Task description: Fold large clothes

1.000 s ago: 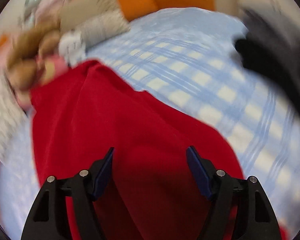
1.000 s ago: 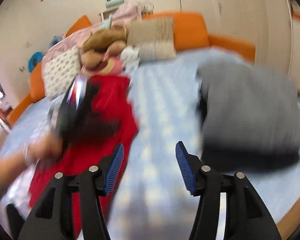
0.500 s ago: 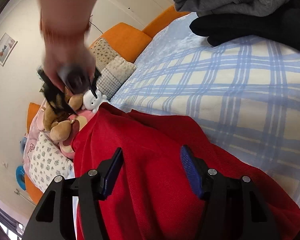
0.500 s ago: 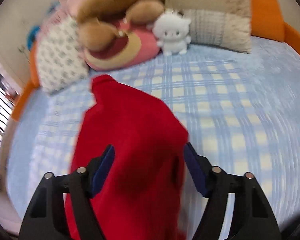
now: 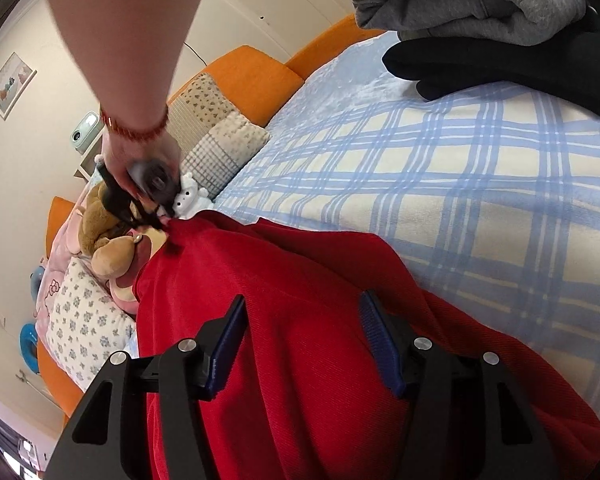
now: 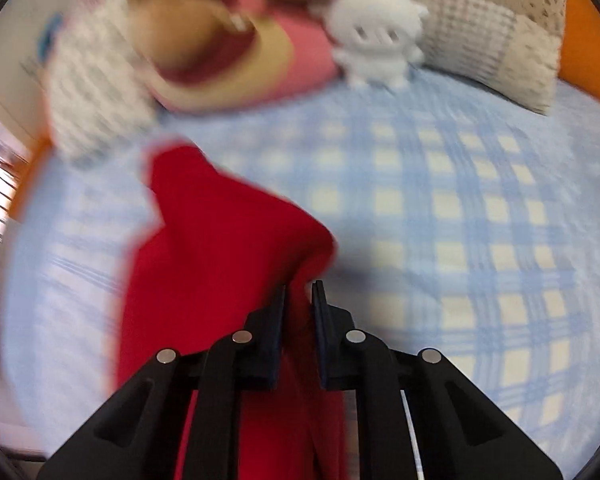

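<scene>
The red garment (image 5: 300, 300) lies spread on the plaid-sheeted bed (image 5: 440, 184), reaching from the near edge toward the head end, where stuffed toys (image 5: 108, 236) and pillows (image 5: 224, 148) are piled. The right gripper (image 6: 299, 300) has just been closing, and its jaws now pinch a raised fold of red cloth at the garment's far end; the left gripper (image 5: 300, 334) has narrowed a little but its jaws stand apart over the cloth near the bed's edge, gripping nothing. The main risk, as I judge it, is that the right pinch holds only one thin layer, so a pull could let it slip or drag the garment crooked toward the toys. With the left end unheld, the cloth may also bunch rather than fold flat. The right wrist view is badly blurred, the garment's near hem is cut off behind the left gripper, and sleeves or collar cannot be made out. Folded grey and black clothes (image 5: 500, 20) sit well apart, toward the far corner.
</scene>
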`<state>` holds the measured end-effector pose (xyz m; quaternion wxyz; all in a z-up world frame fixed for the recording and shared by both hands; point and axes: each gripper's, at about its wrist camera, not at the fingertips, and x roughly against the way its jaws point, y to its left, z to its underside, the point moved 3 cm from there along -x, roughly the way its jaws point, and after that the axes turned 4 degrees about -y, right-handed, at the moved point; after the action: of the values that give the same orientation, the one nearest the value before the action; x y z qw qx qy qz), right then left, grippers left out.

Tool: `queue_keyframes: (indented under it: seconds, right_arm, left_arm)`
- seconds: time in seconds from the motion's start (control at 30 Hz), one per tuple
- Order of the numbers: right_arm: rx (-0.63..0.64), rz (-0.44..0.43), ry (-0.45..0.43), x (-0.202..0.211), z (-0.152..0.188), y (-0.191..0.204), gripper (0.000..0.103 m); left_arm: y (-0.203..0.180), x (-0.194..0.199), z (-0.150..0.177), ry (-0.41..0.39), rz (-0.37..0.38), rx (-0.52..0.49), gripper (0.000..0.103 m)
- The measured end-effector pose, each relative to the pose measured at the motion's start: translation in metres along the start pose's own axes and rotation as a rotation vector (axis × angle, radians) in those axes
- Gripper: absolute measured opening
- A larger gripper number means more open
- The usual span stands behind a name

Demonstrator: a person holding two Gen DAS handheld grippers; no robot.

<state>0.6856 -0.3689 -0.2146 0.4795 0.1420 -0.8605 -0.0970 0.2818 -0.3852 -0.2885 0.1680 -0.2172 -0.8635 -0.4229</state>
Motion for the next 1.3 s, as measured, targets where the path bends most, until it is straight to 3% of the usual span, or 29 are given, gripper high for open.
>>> queue_keyframes:
  seconds: [0.1, 0.2, 0.3, 0.4, 0.43, 0.6, 0.77, 0.87, 0.93, 1.0, 1.07, 1.17, 1.23, 1.3]
  right_arm:
    - [-0.06, -0.017, -0.061, 0.017, -0.019, -0.018, 0.003]
    - [-0.052, 0.066, -0.048, 0.007, -0.018, -0.038, 0.001]
    - [-0.07, 0.111, -0.013, -0.013, -0.003, -0.062, 0.0]
    - [-0.034, 0.239, 0.029, -0.036, 0.02, -0.083, 0.001]
    - [-0.033, 0.241, 0.019, -0.035, 0.027, -0.086, 0.001]
    - [0.084, 0.237, -0.011, 0.011, 0.052, -0.068, 0.003]
    - [0.255, 0.16, -0.001, 0.096, 0.093, -0.006, 0.003]
    - [0.3, 0.102, -0.002, 0.146, 0.117, 0.028, 0.003]
    - [0.329, 0.05, -0.003, 0.173, 0.132, 0.048, 0.011]
    - [0.333, -0.02, 0.004, 0.187, 0.148, 0.064, 0.033]
    - [0.346, -0.094, 0.015, 0.193, 0.171, 0.079, 0.032]
    - [0.382, -0.089, 0.047, 0.174, 0.199, 0.085, 0.031]
    - [0.361, -0.058, 0.071, 0.151, 0.212, 0.075, 0.023]
    - [0.318, -0.033, 0.083, 0.133, 0.221, 0.061, 0.017]
  left_arm:
    - [0.001, -0.001, 0.0, 0.0, 0.004, -0.001, 0.059]
    - [0.0, -0.002, 0.0, 0.002, 0.015, -0.002, 0.058]
    - [-0.001, -0.003, 0.001, 0.003, 0.024, 0.003, 0.057]
    - [-0.001, -0.006, 0.001, 0.006, 0.037, 0.012, 0.057]
    - [-0.001, -0.006, 0.001, 0.007, 0.039, 0.012, 0.057]
    - [-0.001, -0.007, 0.0, 0.018, 0.052, 0.006, 0.057]
    - [0.005, -0.011, -0.004, 0.055, 0.093, 0.004, 0.06]
    - [0.017, -0.005, -0.009, 0.1, 0.103, -0.002, 0.074]
    - [0.032, 0.016, -0.012, 0.107, 0.137, 0.048, 0.078]
    - [0.048, 0.051, -0.01, 0.094, 0.153, 0.08, 0.084]
    - [0.052, 0.088, 0.001, 0.091, 0.184, 0.089, 0.088]
    - [0.032, 0.121, 0.025, 0.138, 0.243, 0.059, 0.088]
    - [0.015, 0.129, 0.036, 0.159, 0.241, 0.015, 0.082]
    - [-0.001, 0.136, 0.043, 0.16, 0.223, -0.012, 0.068]
